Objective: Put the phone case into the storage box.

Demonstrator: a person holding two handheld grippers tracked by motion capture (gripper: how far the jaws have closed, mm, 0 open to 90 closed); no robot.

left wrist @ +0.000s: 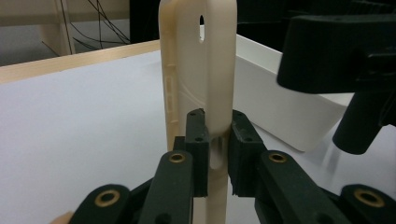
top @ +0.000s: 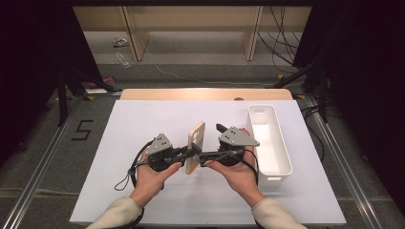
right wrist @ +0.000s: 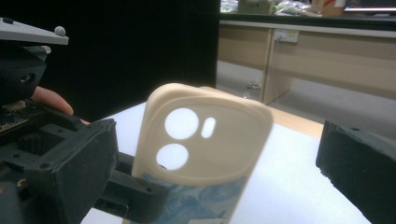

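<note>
Holding a cream phone case (top: 196, 147) upright above the counter (top: 143, 124) between two tongs.

The case's lower edge is pinched by the left tongs (left wrist: 215, 154); its long axis is stood vertical. The right tongs (top: 210, 155) are spread at its 3 o'clock side, jaws apart around it. A white bin (top: 274, 157) is seen farther at 2 o'clock.

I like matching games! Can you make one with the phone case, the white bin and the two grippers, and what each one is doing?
Things:
1. phone case
2. white bin
3. left gripper
4. right gripper

States:
A. open, jaws apart on either side of the case
B. empty, on the table
C. held upright above the table
D. shut on the case's edge

Pairs: 1-C, 2-B, 3-D, 4-A
</note>
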